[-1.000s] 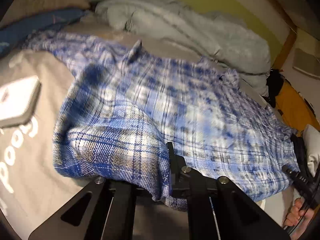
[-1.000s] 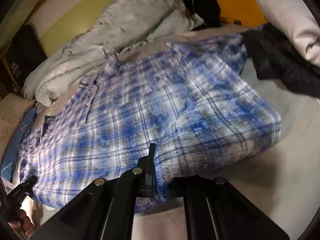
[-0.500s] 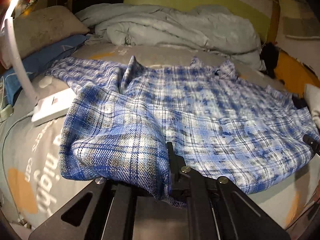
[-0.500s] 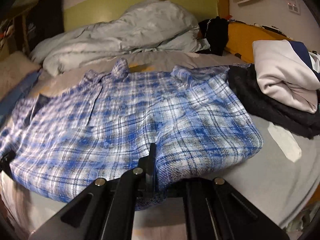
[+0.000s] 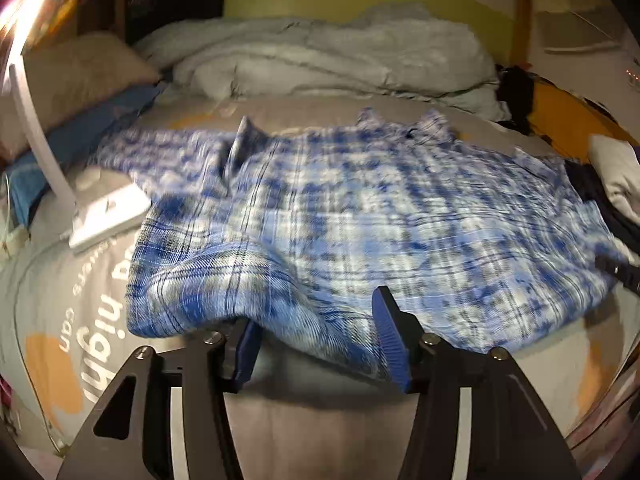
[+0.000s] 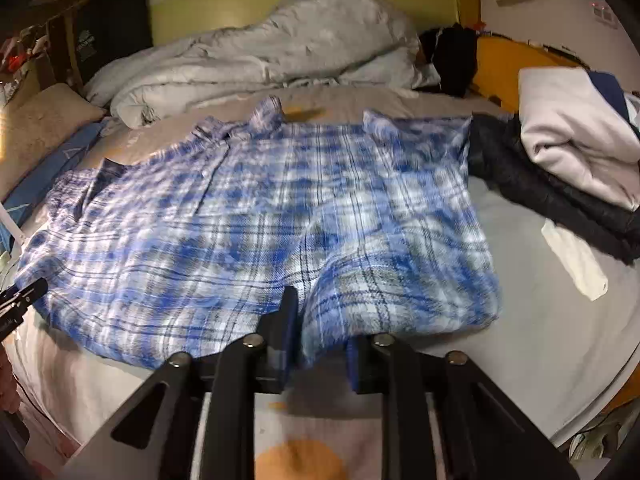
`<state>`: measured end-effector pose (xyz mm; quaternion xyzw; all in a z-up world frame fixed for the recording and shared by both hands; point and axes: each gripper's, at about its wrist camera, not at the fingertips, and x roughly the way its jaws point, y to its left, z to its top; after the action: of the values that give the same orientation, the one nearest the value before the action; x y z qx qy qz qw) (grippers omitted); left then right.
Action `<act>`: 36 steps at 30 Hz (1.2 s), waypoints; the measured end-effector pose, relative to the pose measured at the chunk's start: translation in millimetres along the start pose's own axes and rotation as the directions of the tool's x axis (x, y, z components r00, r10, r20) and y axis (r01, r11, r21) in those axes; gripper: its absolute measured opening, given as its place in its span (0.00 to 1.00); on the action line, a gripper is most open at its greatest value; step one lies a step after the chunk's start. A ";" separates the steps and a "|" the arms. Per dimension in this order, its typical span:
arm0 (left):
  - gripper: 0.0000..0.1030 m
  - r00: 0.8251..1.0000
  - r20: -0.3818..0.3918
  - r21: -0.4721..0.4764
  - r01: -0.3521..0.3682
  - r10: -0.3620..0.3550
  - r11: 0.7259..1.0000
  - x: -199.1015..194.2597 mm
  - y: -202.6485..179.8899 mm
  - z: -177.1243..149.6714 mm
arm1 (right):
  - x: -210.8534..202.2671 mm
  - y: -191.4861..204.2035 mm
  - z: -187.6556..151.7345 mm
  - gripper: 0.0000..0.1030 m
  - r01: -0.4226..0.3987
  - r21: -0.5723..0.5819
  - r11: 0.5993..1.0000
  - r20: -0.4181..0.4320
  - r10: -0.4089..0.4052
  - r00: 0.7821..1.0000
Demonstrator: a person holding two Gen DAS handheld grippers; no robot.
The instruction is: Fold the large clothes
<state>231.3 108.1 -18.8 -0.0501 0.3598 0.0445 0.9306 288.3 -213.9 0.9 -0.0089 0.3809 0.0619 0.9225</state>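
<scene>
A blue and white plaid shirt [image 5: 380,220] lies spread on the bed, collar at the far side, its near part folded up over the body. My left gripper [image 5: 316,346] is at the shirt's near left corner. Its jaws are opening, and the folded hem sags loosely between the blue pads [image 5: 390,340] without being pressed. In the right wrist view the shirt [image 6: 260,220] fills the middle. My right gripper [image 6: 320,346] is at the near right corner, jaws opening, with the hem loose between the fingers.
A crumpled grey duvet [image 5: 320,60] lies at the head of the bed. A white lamp base [image 5: 108,216] sits left of the shirt. Folded white clothes [image 6: 568,148] on a black garment [image 6: 540,196] lie to the right. The grey bedsheet [image 6: 540,312] shows around the shirt.
Both grippers were shut on the shirt's folded hem; now their jaws have parted and the hem has dropped onto the bed. Both views levelled out.
</scene>
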 end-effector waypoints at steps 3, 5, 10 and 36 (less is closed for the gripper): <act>0.55 0.998 0.064 0.027 0.020 -0.021 0.999 -14.7 -8.0 1.4 | -10.1 1.6 -1.3 0.23 -0.029 -0.001 1.000 0.015 0.029 0.999; 0.58 0.994 0.107 0.016 0.037 -0.038 0.999 -25.1 -8.9 3.3 | -16.9 2.6 0.4 0.23 -0.053 -0.004 0.999 0.027 0.053 0.998; 0.63 0.975 0.219 0.029 0.026 -0.031 0.999 -53.7 -15.6 19.2 | -40.2 -3.7 10.5 0.23 -0.102 0.024 0.995 0.095 0.099 0.991; 1.00 0.982 0.191 0.099 -0.011 -0.008 0.995 52.2 -36.3 112.3 | 76.1 -172.3 113.7 0.23 0.074 0.409 0.910 -0.067 -0.050 0.996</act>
<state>348.8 88.6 30.9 0.0011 0.2708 0.0321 0.9621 442.4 -369.5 22.7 0.1715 0.4102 -0.0492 0.8944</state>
